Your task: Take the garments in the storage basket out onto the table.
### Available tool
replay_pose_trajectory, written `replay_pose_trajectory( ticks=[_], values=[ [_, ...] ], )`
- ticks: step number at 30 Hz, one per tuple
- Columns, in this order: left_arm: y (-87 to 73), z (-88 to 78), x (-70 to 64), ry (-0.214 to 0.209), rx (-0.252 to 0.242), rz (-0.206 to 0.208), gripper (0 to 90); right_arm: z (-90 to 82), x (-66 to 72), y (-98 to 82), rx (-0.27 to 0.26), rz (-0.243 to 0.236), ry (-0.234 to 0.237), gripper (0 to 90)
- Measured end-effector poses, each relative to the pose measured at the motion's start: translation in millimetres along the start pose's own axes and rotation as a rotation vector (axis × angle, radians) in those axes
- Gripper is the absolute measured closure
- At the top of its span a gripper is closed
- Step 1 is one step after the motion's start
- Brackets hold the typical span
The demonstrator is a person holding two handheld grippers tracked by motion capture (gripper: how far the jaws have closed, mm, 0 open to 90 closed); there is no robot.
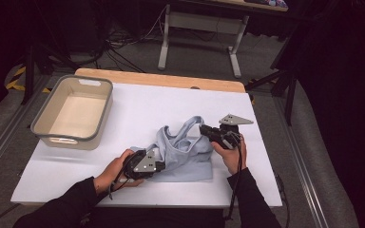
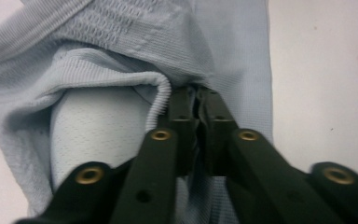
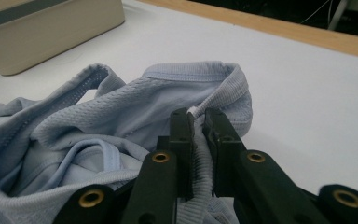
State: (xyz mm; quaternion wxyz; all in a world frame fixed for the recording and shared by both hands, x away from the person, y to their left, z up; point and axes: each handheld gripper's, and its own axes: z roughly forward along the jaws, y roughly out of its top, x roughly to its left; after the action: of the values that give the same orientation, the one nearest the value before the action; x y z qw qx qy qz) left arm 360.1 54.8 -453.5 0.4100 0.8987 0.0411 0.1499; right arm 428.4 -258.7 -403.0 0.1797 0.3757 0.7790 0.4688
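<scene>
Here, a pale blue top (image 1: 185,154) is lying crumpled on the white table (image 1: 138,111), slightly toward 5 o'clock from the table's centre, with a strap loop rising toward 12 o'clock. The left gripper (image 1: 160,166) is sitting at the top's 8 o'clock edge, and in the left gripper view (image 2: 196,100) its jaws are pressing nearly together, pinching a ribbed hem of the fabric between the pads. The right gripper (image 1: 203,129) is reaching in from 3 o'clock; in the right gripper view (image 3: 198,119) its jaws are likewise standing almost closed, clamping a fold of the top's ribbed band. A person's hands are holding both tools from 6 o'clock. A beige bin (image 1: 43,116) is standing well apart, at 10 o'clock from the top.
</scene>
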Motion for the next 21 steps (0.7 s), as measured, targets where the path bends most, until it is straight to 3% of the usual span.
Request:
replay_pose_trajectory(
  ticks=[3, 6, 8, 11, 16, 21],
  values=[
    [3.5, -13.3, 4.7, -0.011, -0.065, -0.03, 74.6, -5.8, 3.2, 1.1, -0.031, -0.022, -0.018, 82.6],
    [6.6, -28.9, 11.0, 0.01, -0.114, -0.069, 66.5, -10.3, 7.3, 2.9, -0.052, -0.048, -0.029, 82.8],
    [6.2, -39.0, 16.6, 0.007, -0.161, -0.113, 62.7, -13.8, 10.5, 4.1, -0.068, -0.066, -0.028, 83.0],
    [3.0, -50.7, 24.5, 0.018, -0.19, -0.153, 56.1, -17.4, 15.0, 5.9, -0.084, -0.095, -0.033, 83.1],
    [-2.1, -51.0, 43.3, 0.027, -0.216, -0.244, 48.7, -19.2, 21.9, 8.2, -0.096, -0.135, -0.046, 83.1],
    [-7.2, -46.5, 67.4, 0.04, -0.236, -0.362, 37.5, -20.4, 26.1, 9.3, -0.103, -0.153, -0.051, 83.1]
  ],
)
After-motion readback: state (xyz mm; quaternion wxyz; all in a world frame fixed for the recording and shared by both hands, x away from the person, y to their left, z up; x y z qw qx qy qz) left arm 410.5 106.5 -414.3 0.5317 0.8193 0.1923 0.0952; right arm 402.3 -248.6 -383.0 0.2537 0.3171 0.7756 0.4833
